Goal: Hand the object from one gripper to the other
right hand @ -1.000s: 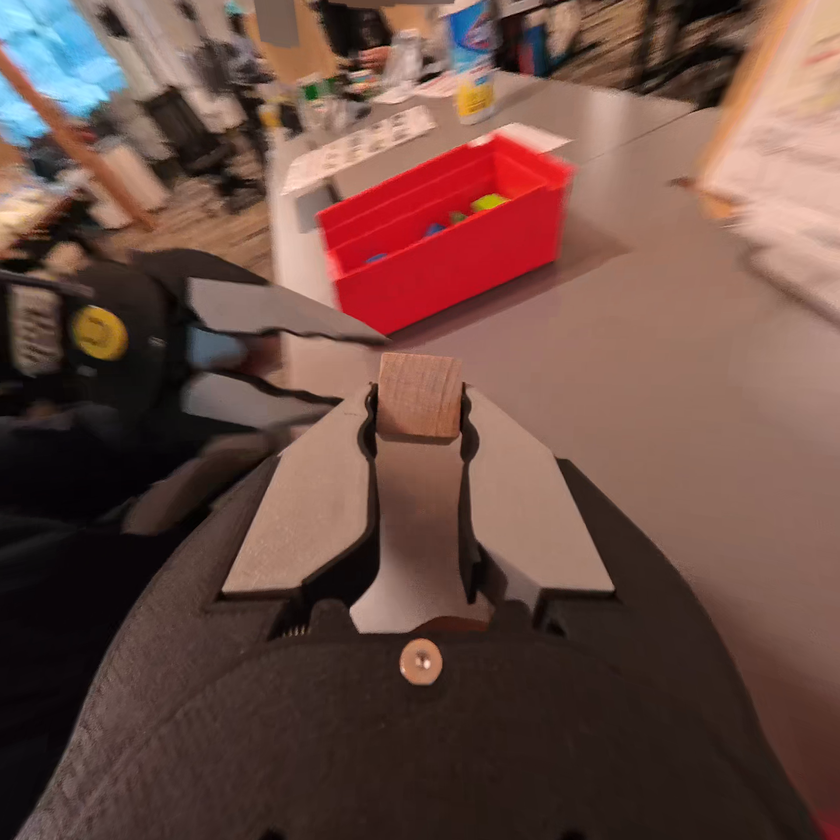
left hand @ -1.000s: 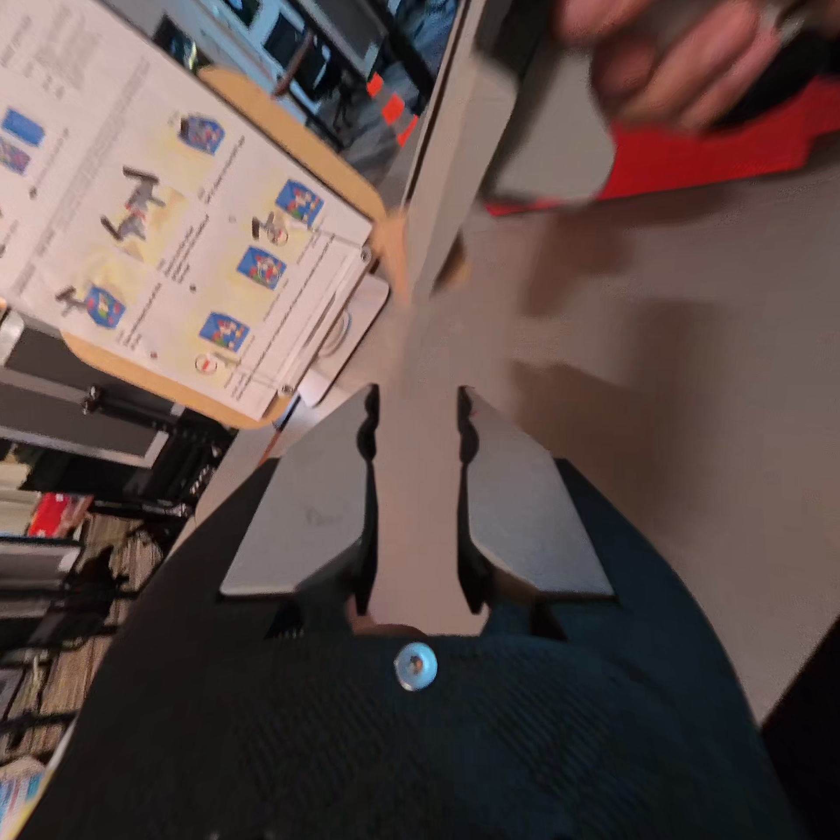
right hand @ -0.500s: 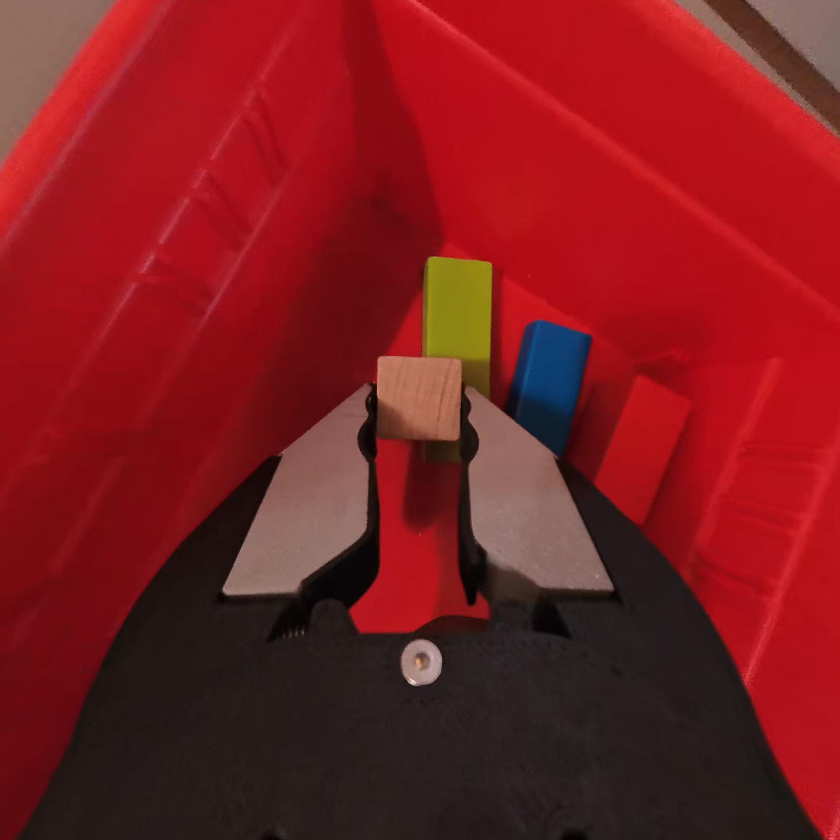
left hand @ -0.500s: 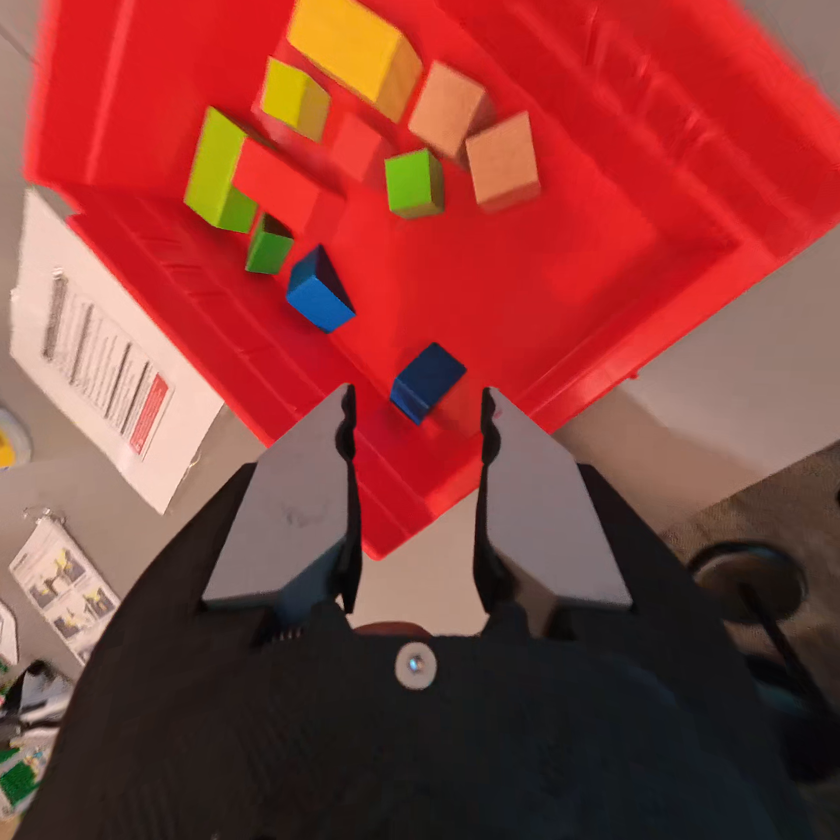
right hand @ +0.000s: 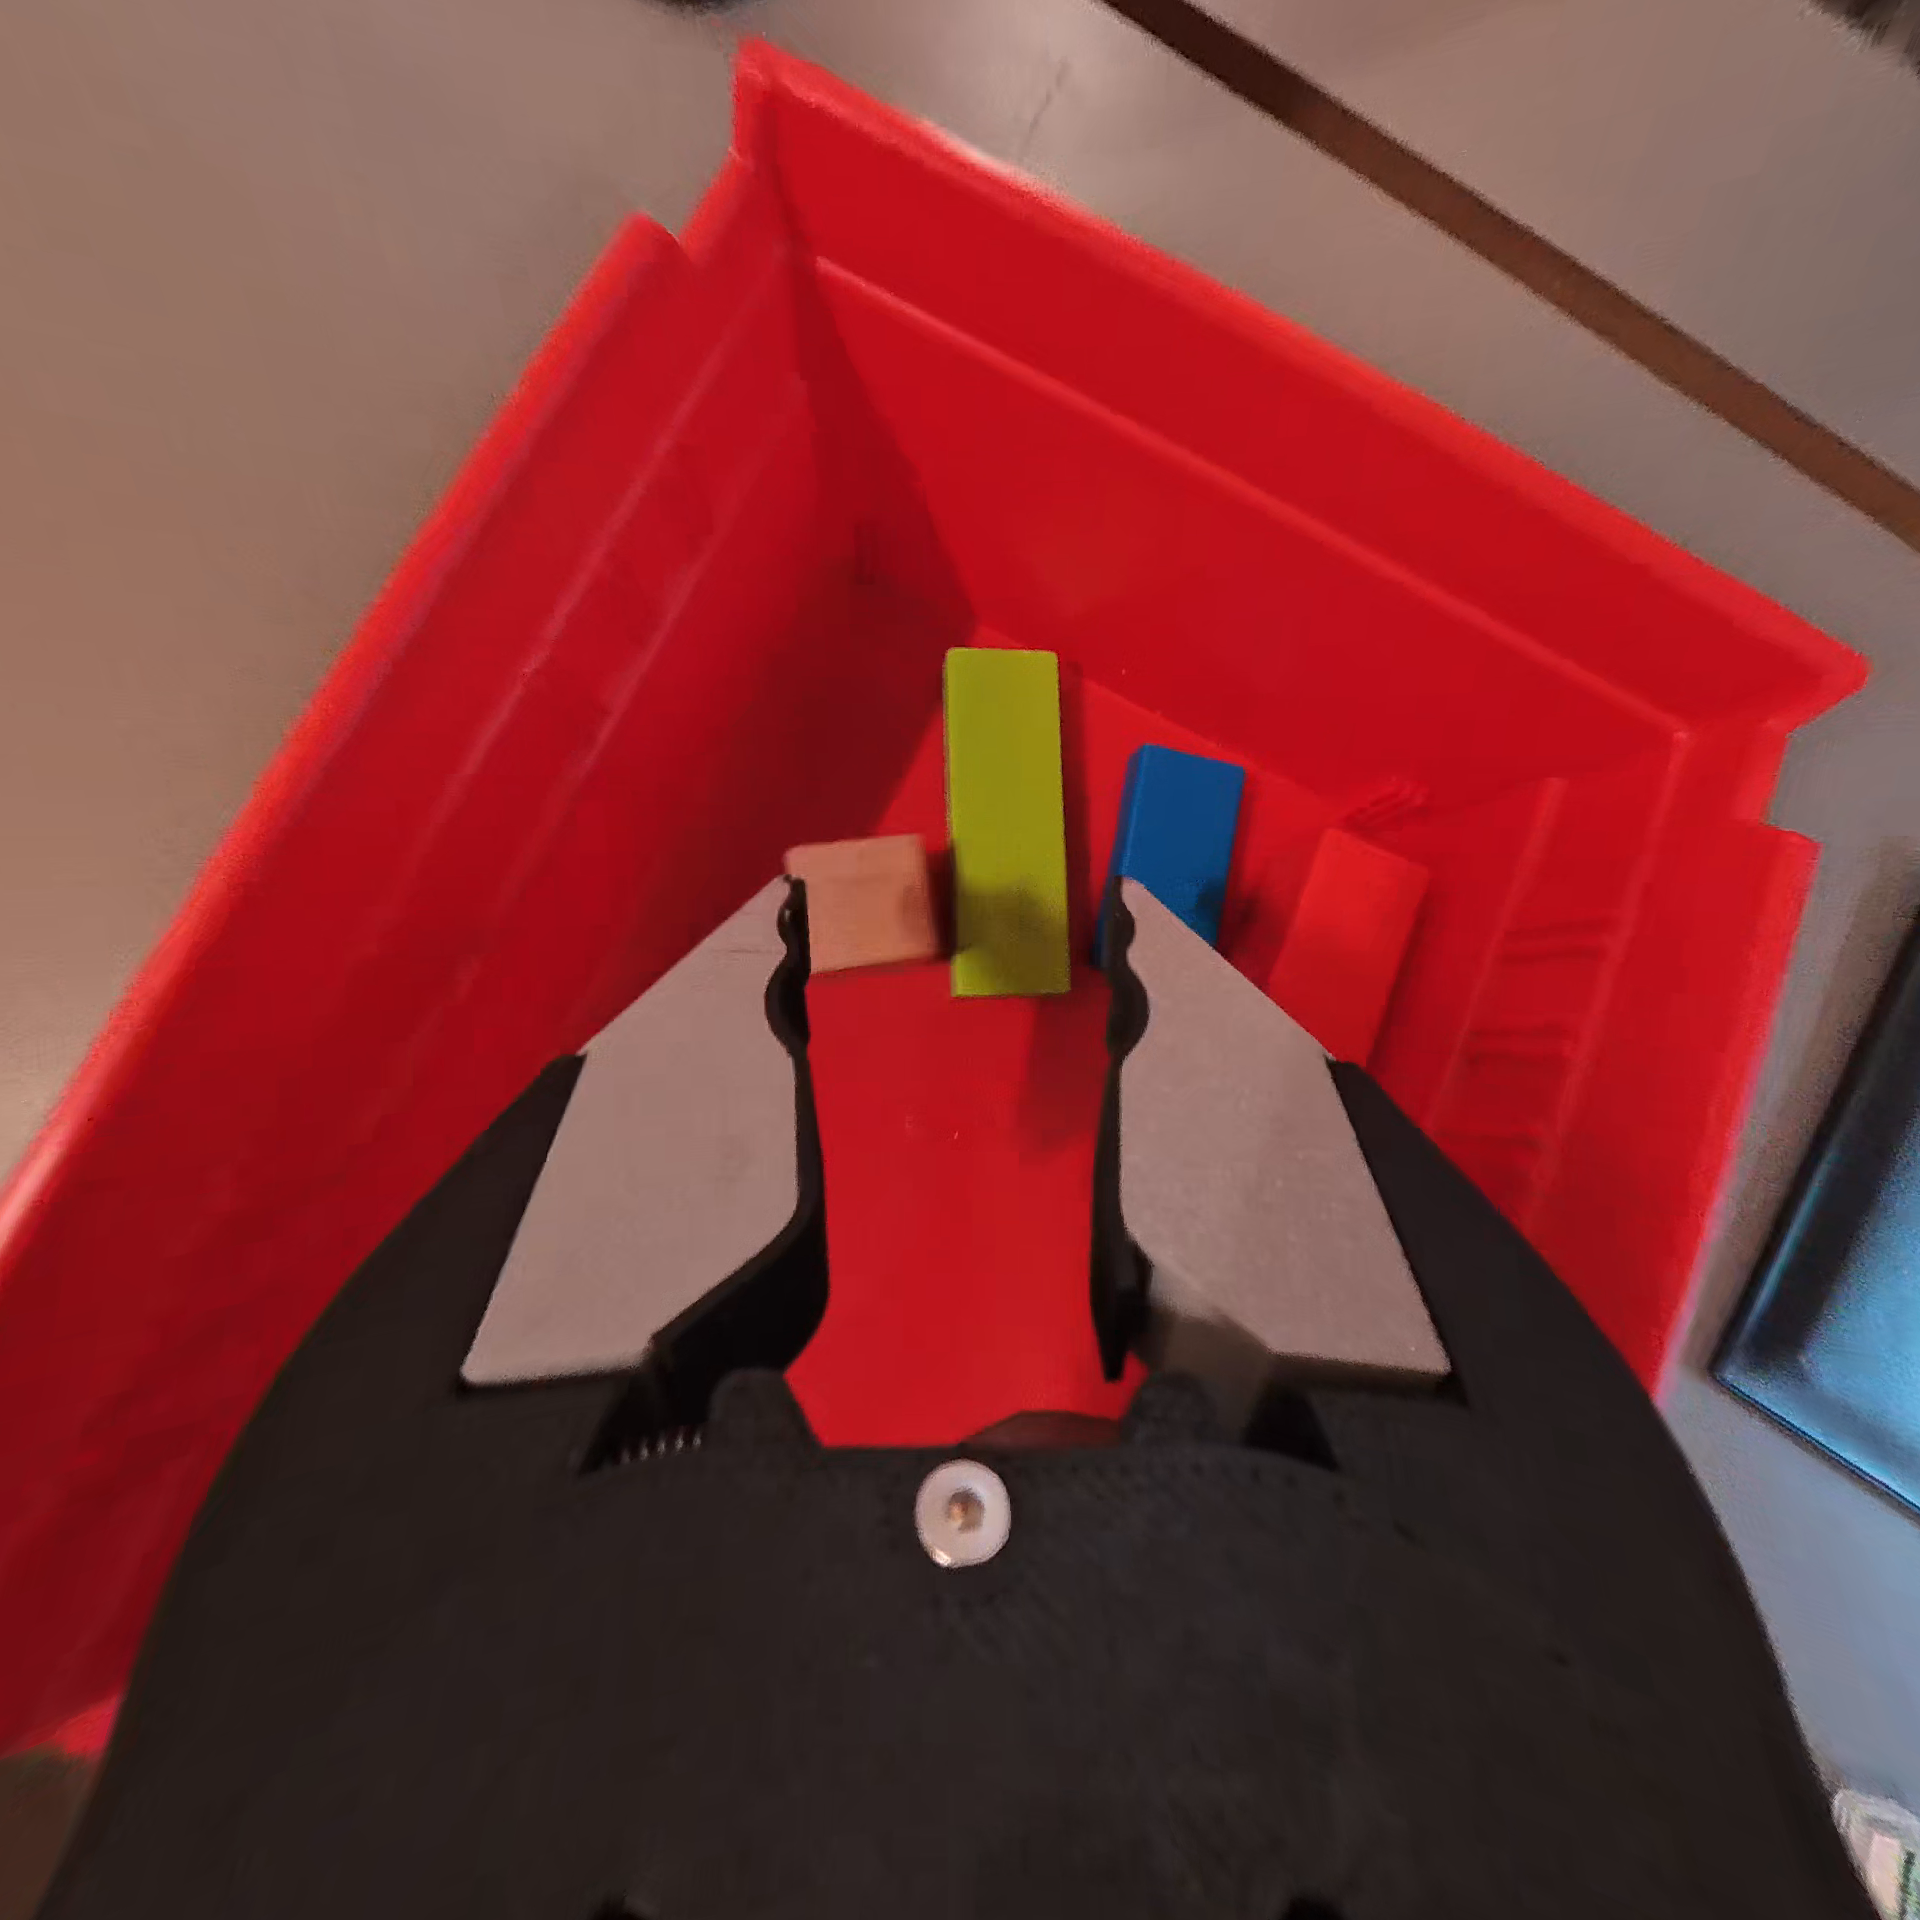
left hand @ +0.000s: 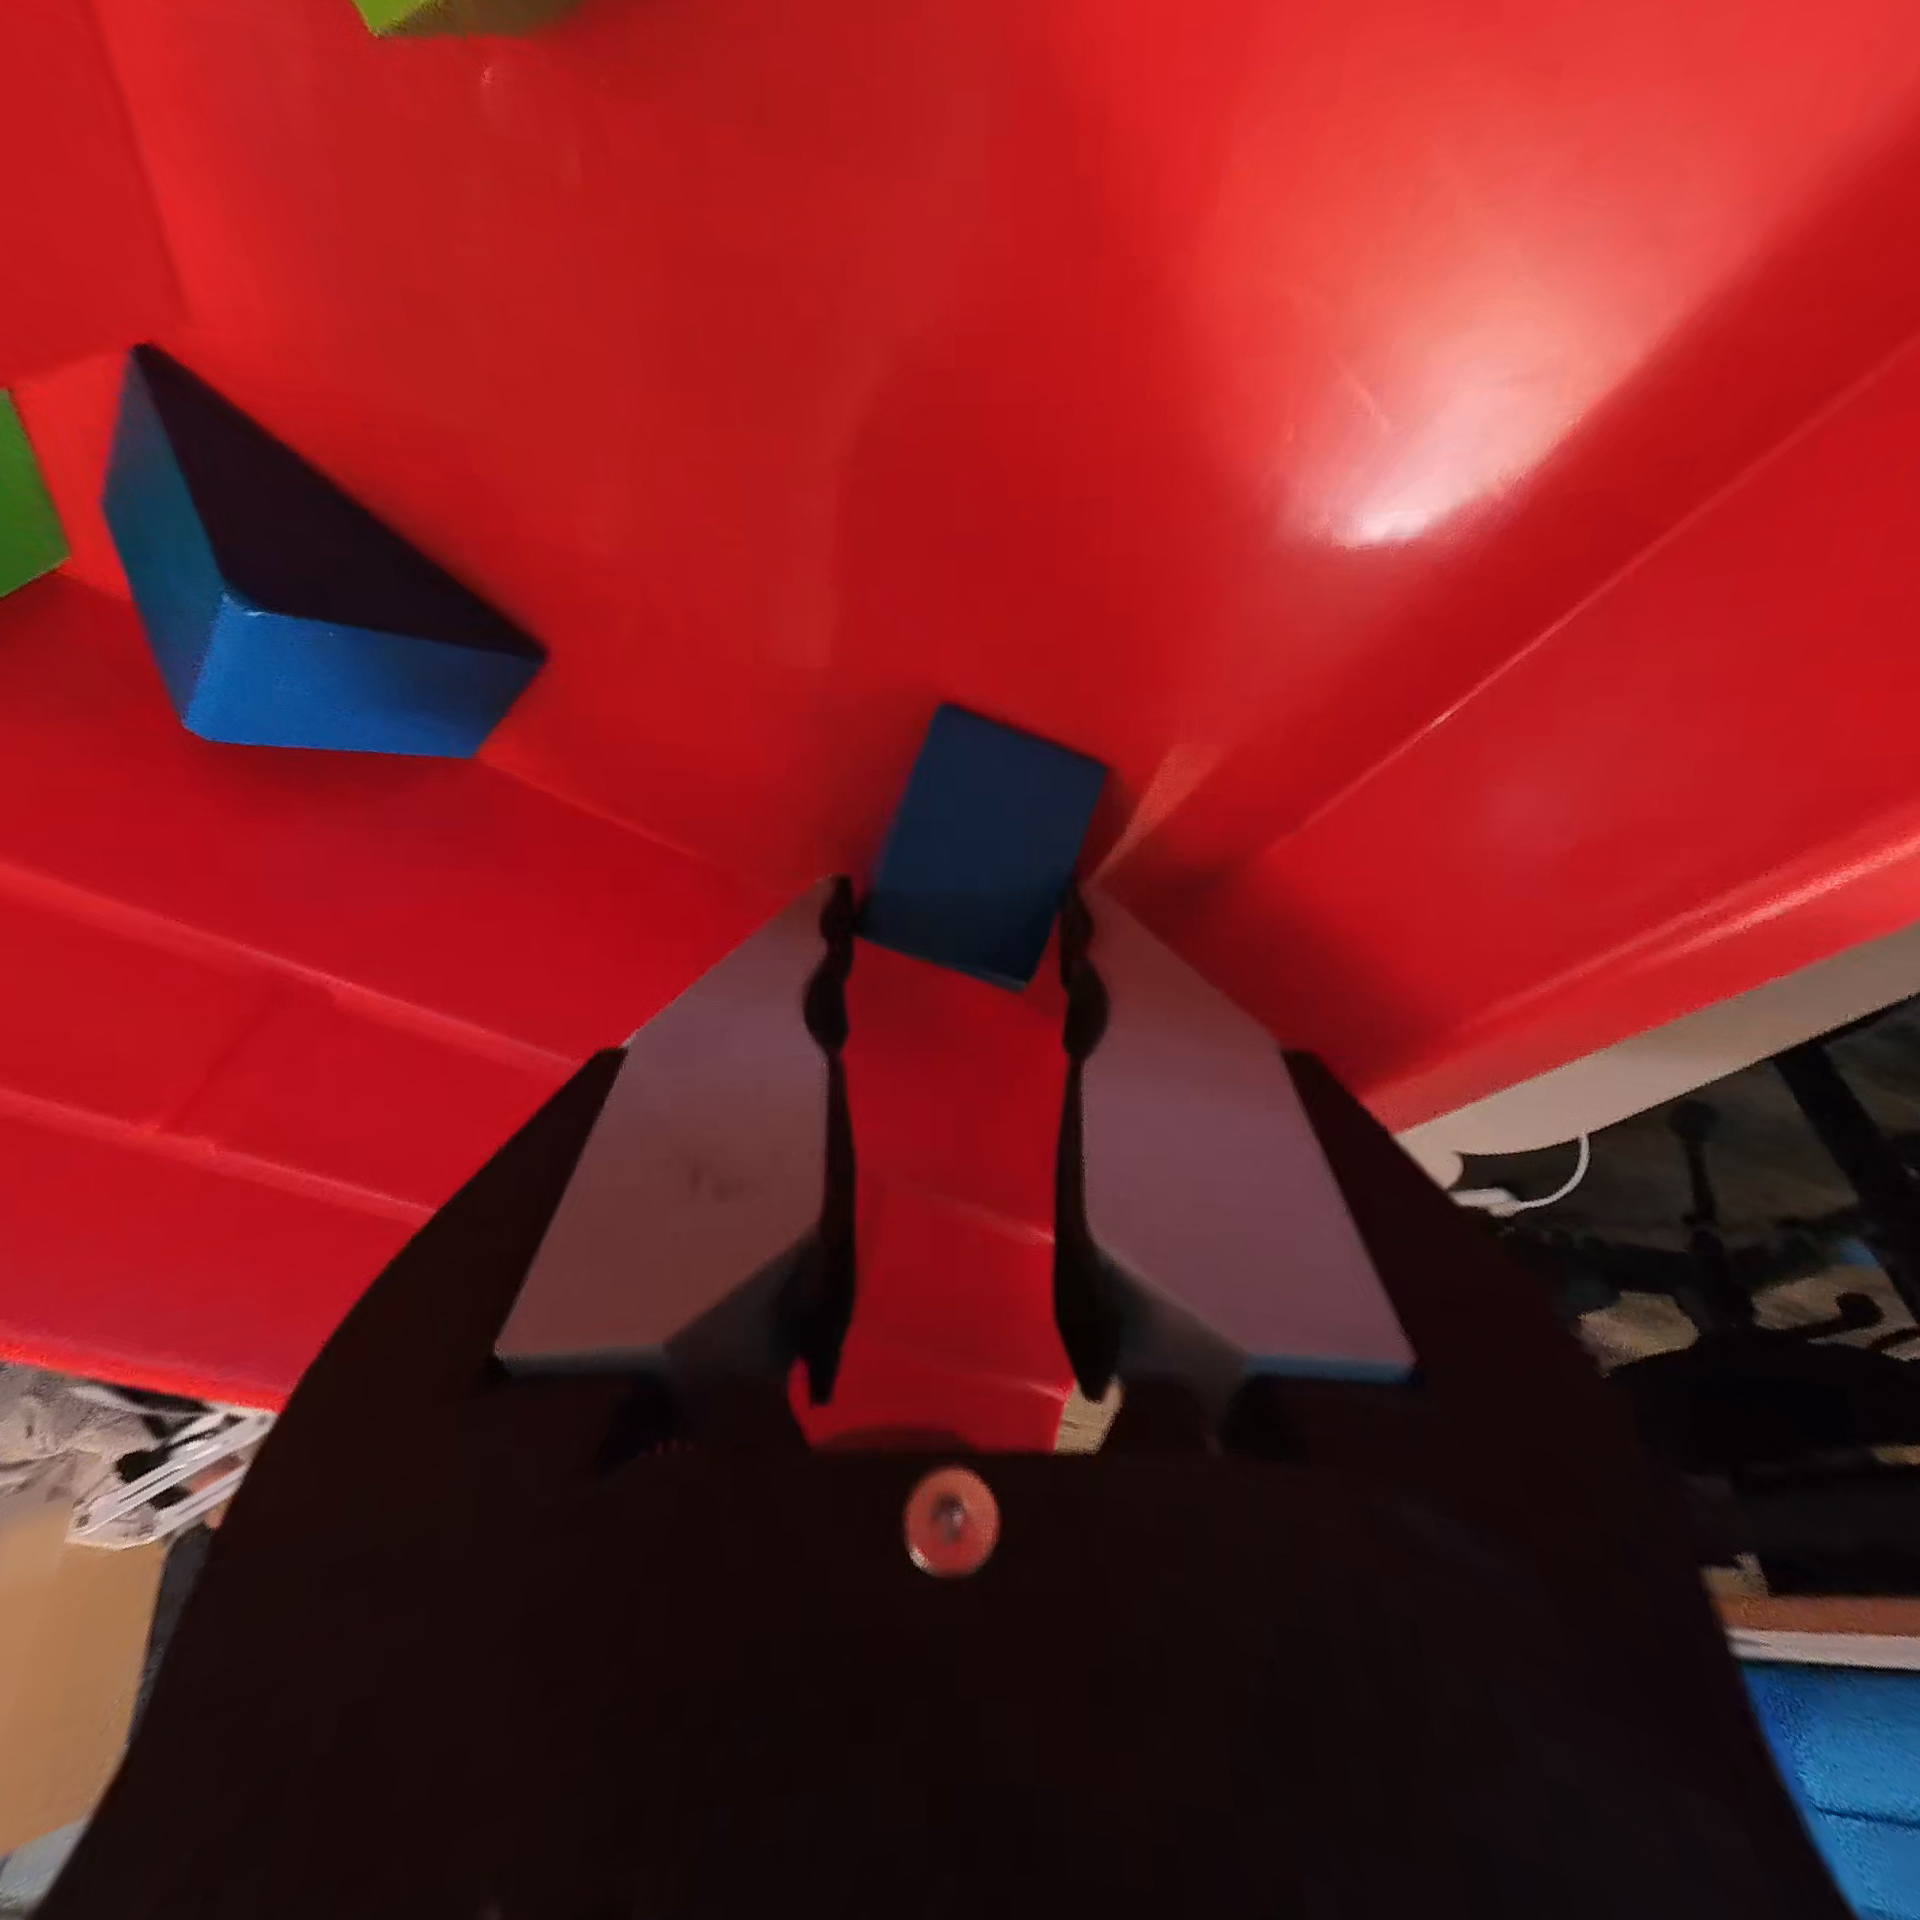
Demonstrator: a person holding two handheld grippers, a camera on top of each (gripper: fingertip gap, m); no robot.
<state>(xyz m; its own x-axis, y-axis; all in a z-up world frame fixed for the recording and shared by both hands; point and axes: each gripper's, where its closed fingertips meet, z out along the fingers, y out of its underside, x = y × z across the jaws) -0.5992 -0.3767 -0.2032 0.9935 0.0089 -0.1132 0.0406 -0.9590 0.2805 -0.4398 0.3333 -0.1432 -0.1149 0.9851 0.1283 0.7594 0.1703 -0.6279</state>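
left gripper (left hand: 956, 914) jaws closing around dark blue wooden block (left hand: 977, 842) in red plastic bin (left hand: 1351, 312), grip unconfirmed. right gripper (right hand: 951, 920) jaws wide, empty; plain wooden cube (right hand: 868, 899) loose on bin floor. handover undone.

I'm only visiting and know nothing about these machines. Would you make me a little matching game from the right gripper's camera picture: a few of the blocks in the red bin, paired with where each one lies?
Things:
1. wooden cube
2. yellow-green block
3. blue block
4. red block

Places:
A. partly hidden behind the gripper's right fingertip
B. longest one, between the cube and the blue block
C. farthest right, near the bin's ribbed wall
D. beside the gripper's left fingertip

Pairs: 1-D, 2-B, 3-A, 4-C
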